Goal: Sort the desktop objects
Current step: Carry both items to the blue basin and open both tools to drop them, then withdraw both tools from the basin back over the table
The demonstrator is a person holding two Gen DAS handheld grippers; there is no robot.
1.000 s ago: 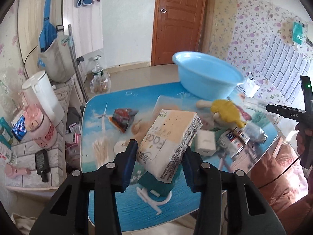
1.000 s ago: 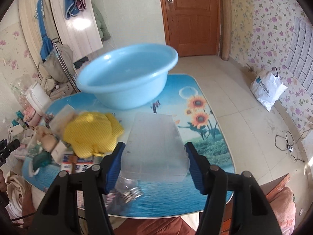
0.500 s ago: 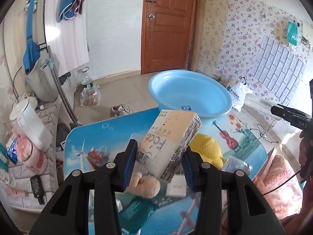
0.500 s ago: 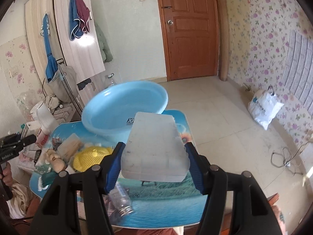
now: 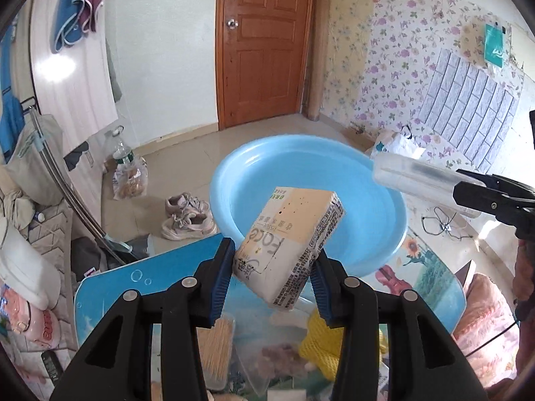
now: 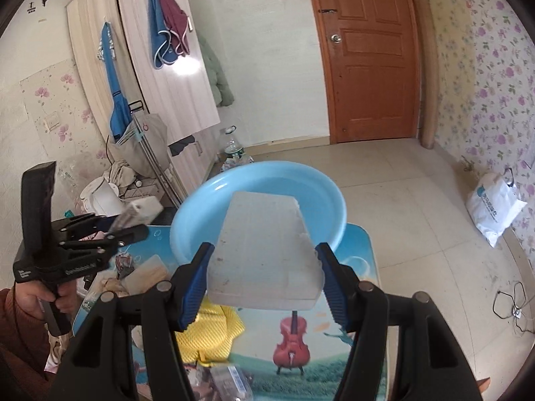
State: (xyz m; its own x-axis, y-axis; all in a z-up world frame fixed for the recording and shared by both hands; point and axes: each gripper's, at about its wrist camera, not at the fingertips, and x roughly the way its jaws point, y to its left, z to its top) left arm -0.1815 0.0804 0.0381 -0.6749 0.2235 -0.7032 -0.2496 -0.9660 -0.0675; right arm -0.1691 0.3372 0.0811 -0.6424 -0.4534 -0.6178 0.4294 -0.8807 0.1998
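Observation:
My left gripper (image 5: 272, 279) is shut on a cream tissue pack (image 5: 291, 244) and holds it tilted in the air, just short of the light blue basin (image 5: 267, 167) at the table's far end. My right gripper (image 6: 265, 275) is shut on a clear plastic box (image 6: 264, 247), raised in front of the same basin (image 6: 321, 193). The right gripper and its box (image 5: 418, 177) reach in from the right in the left wrist view. The left gripper with the pack (image 6: 140, 210) shows at the left in the right wrist view.
The blue picture table (image 5: 110, 287) carries a yellow cloth (image 6: 210, 337), a box of cotton swabs (image 5: 217, 344), a clear bottle (image 6: 230, 381) and other small items. Shoes (image 5: 187, 217) lie on the floor beyond. A white bag (image 6: 495, 207) sits by the wall.
Both grippers have risen and moved forward with their loads towards the basin. The table clutter has dropped to the bottom of both views.

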